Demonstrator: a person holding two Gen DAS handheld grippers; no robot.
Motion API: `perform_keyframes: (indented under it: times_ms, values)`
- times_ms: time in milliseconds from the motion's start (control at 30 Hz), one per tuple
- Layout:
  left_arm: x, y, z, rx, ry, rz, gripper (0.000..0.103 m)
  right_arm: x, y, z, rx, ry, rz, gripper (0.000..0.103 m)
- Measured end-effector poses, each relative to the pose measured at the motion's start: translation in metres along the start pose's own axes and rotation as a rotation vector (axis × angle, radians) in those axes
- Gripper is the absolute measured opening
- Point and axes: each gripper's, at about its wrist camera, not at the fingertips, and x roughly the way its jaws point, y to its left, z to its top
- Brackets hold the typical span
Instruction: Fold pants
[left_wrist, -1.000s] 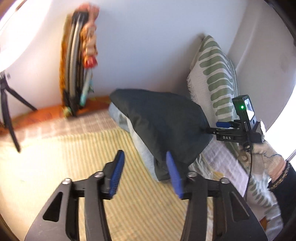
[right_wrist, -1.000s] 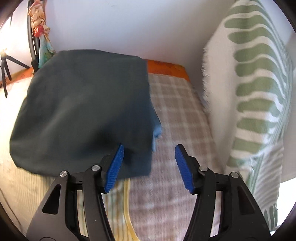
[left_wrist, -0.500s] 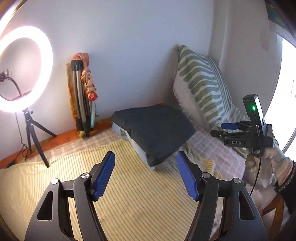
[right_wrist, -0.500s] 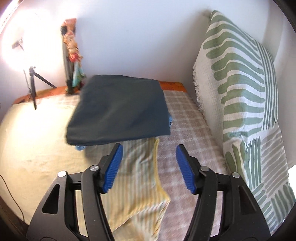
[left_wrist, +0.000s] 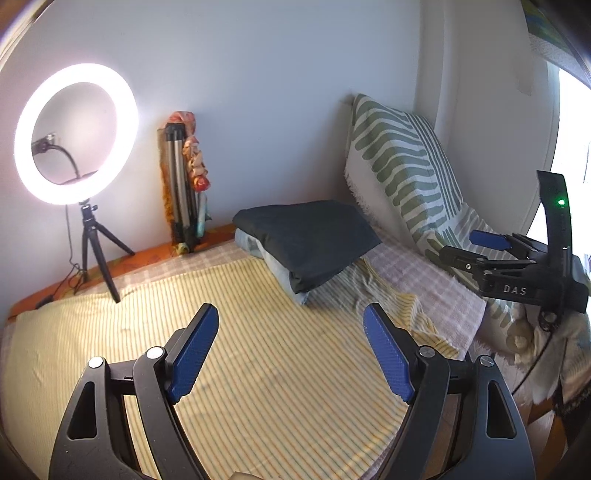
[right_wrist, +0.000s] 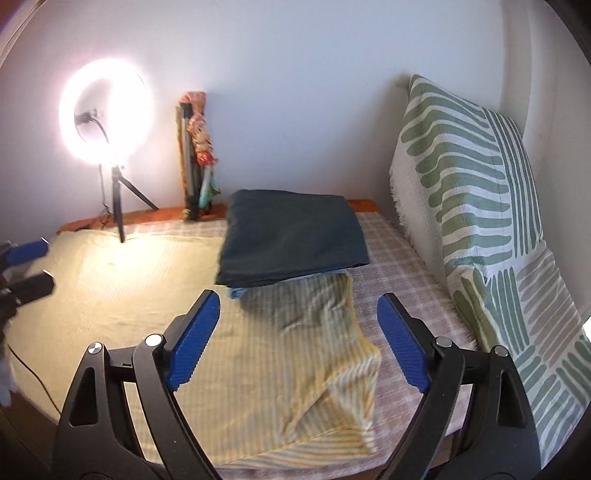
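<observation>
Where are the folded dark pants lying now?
In both wrist views the folded dark pants lie on a light blue garment at the bed's far side, between the folded tripod and the green-patterned cushion.

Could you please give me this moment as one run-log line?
dark pants: folded, on stack | left gripper: jaws opening, nothing between | right gripper: jaws opening, nothing between

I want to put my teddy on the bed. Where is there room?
The big free patch is the yellow striped sheet, between the ring light and the folded dark pants. A narrower checked strip runs between the pants and the green leaf pillow. It is crowded by the pants.
</observation>
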Motion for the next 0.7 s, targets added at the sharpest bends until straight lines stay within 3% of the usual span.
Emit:
perform_keyframes:
  times_ms: [133, 300, 400, 467, 567, 700]
  values:
    - [-0.007, 0.000, -0.017, -0.069, 0.011, 0.003, 0.082, -0.017, 0.007, -0.013, 0.046, -0.029, 0.009, 0.096]
    - [-0.020, -0.008, -0.034, -0.064, -0.008, 0.048, 0.083, -0.029, 0.012, -0.032, 0.078, -0.032, -0.007, 0.096]
    - [-0.026, -0.011, -0.039, -0.054, -0.015, 0.075, 0.090, -0.036, 0.014, -0.038, 0.080, -0.041, -0.017, 0.096]
    - [-0.030, -0.010, -0.042, -0.071, -0.010, 0.063, 0.101, -0.040, 0.016, -0.040, 0.084, -0.043, -0.015, 0.096]
    - [-0.034, -0.009, -0.043, -0.096, -0.010, 0.049, 0.102, -0.043, 0.016, -0.039, 0.093, -0.053, -0.015, 0.096]
    - [-0.035, -0.013, -0.041, -0.053, -0.006, 0.127, 0.102, -0.045, 0.021, -0.037, 0.070, -0.057, -0.029, 0.096]
